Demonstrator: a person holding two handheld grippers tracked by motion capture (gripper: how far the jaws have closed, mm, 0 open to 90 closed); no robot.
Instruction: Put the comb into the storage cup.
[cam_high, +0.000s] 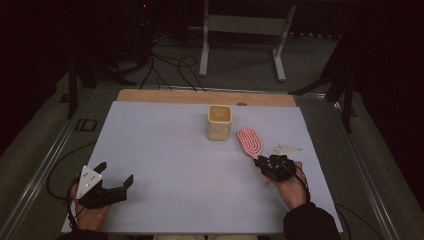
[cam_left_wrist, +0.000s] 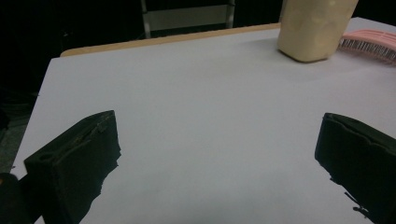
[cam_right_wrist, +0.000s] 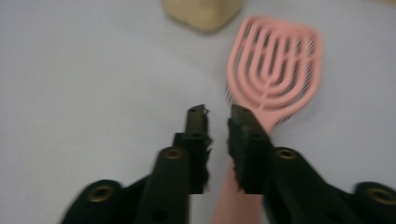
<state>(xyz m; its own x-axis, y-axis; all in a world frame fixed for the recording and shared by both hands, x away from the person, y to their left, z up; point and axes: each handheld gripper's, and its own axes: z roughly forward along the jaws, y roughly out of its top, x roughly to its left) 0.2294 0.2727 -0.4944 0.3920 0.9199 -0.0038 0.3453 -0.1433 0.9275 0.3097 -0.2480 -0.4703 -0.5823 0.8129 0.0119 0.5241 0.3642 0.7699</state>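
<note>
From the high view, the pink brush (cam_high: 249, 141) lies right of the cream cup (cam_high: 219, 122), handle toward the right gripper (cam_high: 263, 162) — far nearer than the left gripper (cam_high: 116, 178).

The left gripper view shows wide, empty jaws over bare sheet (cam_left_wrist: 201, 116).

In the right gripper view, narrow jaws straddle the handle — gripped or not is unclear.

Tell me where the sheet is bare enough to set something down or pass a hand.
Bare: the whole left half of the white sheet, from the left claw up to the far wooden edge, and the near middle between the two claws. Crowded: the far right, where the cream cup, pink brush and right claw bunch together.
</note>
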